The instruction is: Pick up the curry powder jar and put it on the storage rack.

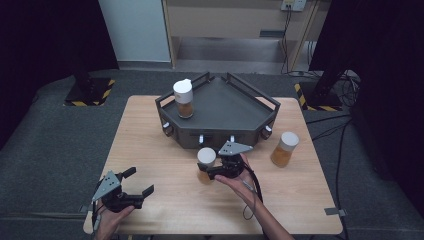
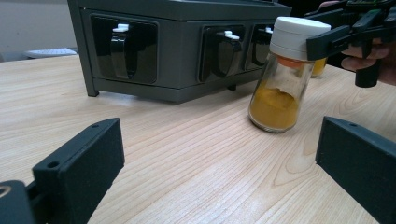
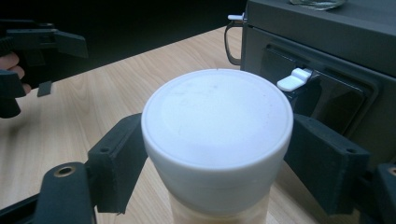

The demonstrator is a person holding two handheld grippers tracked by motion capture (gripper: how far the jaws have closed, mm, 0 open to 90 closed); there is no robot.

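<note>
jar (image 3: 217, 140) base cut off below, left tool (image 2: 219, 154) jaws cropped by frame edges

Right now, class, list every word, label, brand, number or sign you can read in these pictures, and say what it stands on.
There is no readable text.
The three spice jars have plain white caps and no label that can be seen.
The grey rack shows only blank white tabs.
The yellow-and-black hazard stripes on the floor bases are a pattern, not words.
</note>
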